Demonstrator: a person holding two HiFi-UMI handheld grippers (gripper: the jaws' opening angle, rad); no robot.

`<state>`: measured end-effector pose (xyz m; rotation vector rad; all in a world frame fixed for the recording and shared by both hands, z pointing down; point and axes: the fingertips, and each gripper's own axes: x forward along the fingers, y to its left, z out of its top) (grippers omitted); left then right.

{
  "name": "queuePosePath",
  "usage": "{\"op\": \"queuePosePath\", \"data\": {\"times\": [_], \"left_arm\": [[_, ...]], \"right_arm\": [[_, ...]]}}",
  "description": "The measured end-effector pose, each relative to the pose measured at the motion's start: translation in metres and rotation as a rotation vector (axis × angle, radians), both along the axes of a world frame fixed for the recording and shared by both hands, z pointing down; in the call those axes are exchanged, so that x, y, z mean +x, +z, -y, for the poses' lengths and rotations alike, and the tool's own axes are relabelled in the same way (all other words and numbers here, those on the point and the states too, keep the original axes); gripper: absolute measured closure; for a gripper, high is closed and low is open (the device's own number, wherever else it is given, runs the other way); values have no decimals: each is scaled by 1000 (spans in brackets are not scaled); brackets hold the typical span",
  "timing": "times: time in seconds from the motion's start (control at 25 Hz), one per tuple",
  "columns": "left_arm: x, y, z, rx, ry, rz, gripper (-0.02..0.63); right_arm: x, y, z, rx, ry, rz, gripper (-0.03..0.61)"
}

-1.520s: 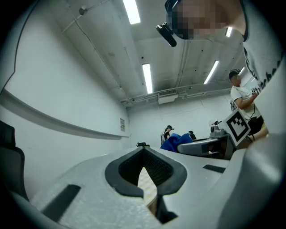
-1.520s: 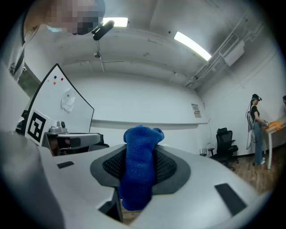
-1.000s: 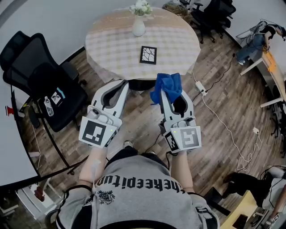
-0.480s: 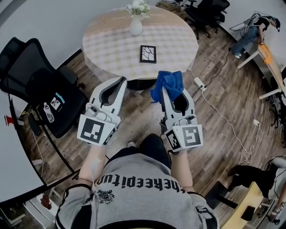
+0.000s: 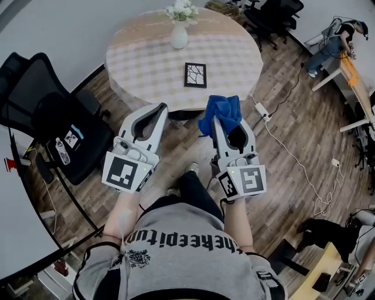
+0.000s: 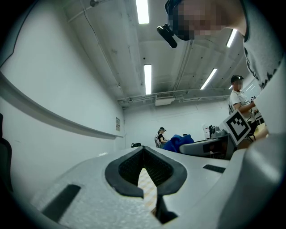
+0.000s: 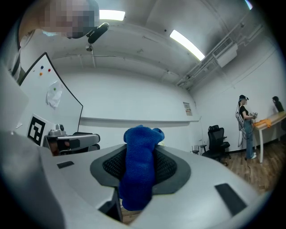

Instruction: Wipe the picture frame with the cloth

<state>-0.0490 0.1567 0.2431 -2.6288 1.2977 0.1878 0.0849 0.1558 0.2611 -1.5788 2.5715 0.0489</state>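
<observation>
The picture frame [image 5: 195,75], black with a white cracked pattern, lies flat on the round checkered table [image 5: 146,64]. Both grippers hover over the wooden floor short of the table's near edge, apart from the frame. My right gripper [image 5: 218,120] is shut on a blue cloth [image 5: 221,111], which bunches up beyond its tips. In the right gripper view the cloth [image 7: 139,170] fills the space between the pads of that gripper [image 7: 140,154]. My left gripper [image 5: 162,110] is shut with nothing in it; its pads [image 6: 129,167] almost meet and leave a thin slit.
A white vase of flowers [image 5: 179,30] stands at the table's far side. A black office chair [image 5: 58,117] is on the left, and more chairs [image 5: 275,14] stand behind the table. A power strip and cable [image 5: 262,112] lie on the floor at right, near a desk [image 5: 357,76].
The view has shifted slightly and the table sits a little nearer. The person's leg has stepped forward. Both grippers keep their pose, the cloth still held in the right one.
</observation>
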Motion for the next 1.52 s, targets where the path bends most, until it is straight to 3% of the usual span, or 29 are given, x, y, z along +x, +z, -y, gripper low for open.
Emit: {"op": "queuePosePath", "data": {"times": [0.8,1.52], "left_arm": [[33,-5,135,4,-59,-7,598],[67,-8,193,4,-102,17,598]], "right_arm": [[26,-6,145,-2,-86,-1,433],[56,4,209,-31,-138,39,433]]}}
